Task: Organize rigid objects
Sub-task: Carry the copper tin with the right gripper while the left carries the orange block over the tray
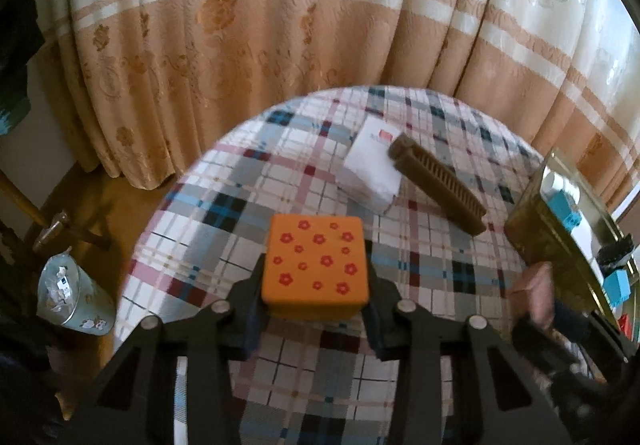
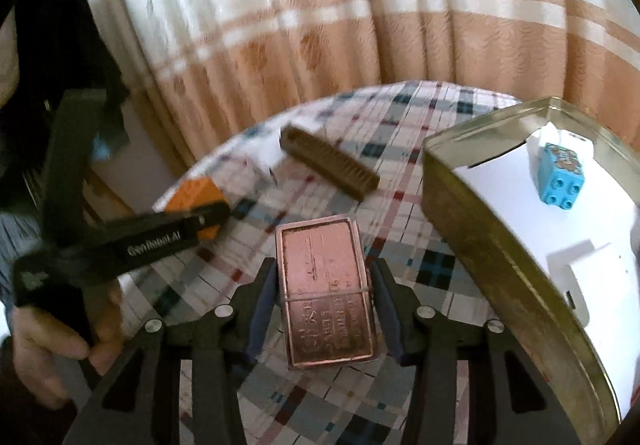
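Between the two grippers a strip of plaid tablecloth (image 2: 248,229) lay bare, wide enough for a pass toward the table's far edge. Ahead, the brown comb (image 1: 438,185) lay slantwise across that way, one end resting on the white packet (image 1: 370,167) just beside it. To the right the tall wall of the gold tin (image 2: 480,241) barred any sideways move at table height; entry there was from above only, where white card and a blue block (image 2: 560,175) took part of the floor. The curtain (image 1: 280,25) closed off the far side.
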{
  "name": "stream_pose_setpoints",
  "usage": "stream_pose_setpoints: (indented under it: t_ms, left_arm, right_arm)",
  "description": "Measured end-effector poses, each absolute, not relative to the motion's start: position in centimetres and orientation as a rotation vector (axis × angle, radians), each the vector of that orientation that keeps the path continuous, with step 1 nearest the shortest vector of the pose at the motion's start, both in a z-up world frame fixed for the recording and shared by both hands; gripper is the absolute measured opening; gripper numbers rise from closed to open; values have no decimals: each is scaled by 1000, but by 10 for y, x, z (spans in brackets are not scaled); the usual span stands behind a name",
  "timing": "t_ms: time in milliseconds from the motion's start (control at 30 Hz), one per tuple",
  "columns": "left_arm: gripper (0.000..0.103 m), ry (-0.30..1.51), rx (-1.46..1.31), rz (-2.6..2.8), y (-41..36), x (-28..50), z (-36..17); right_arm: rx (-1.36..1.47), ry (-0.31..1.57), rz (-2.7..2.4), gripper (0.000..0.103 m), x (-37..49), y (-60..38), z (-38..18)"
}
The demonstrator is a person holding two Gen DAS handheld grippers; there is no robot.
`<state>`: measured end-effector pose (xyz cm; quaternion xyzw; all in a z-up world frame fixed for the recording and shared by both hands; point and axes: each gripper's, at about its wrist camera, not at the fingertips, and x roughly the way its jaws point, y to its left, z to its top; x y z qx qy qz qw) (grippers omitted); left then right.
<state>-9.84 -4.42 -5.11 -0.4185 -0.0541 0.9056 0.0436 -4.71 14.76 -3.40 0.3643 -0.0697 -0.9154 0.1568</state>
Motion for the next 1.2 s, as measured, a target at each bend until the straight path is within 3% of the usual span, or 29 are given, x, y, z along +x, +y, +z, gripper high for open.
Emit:
stream_pose_setpoints:
  t_ms: [167,667,1200]
  left_arm:
    - [40,-186,-1188,2806,-40,-88,-40]
    - [40,-84,-1020,2782,8,-69,-9]
    - [40,10,-906,2656,88,-55,13]
  right_arm:
    - [896,-380,-2651,49,-33,168,-16]
    - [669,-484,-2875,49,-1,214,10]
    - [580,-715,-3037,49,31,292,19]
